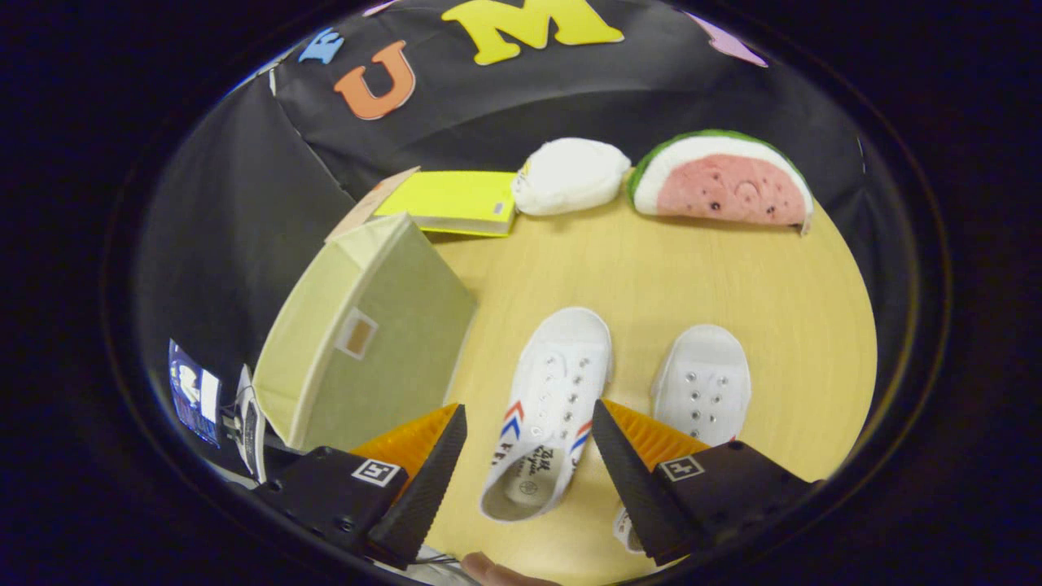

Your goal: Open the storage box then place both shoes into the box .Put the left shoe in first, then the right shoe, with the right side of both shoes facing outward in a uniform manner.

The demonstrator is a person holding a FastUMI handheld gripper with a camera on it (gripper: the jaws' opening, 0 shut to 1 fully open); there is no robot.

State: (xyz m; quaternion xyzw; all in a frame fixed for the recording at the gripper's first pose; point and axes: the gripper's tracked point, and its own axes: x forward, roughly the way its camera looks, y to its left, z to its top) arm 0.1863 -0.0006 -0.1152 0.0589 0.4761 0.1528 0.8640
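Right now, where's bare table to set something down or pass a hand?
Free: table between the two shoes' toes and the watermelon plush; also right of the right shoe. Crowded: storage box flanks left shoe, which lies between the open gripper's fingers.

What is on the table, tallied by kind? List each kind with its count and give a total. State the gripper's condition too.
Shoes: 2, white, one between the fingers, one beside it
Storage box: 1
Plush toys: 2, watermelon slice, white one
Yellow book: 1
Total: 6
Gripper: open, holding nothing
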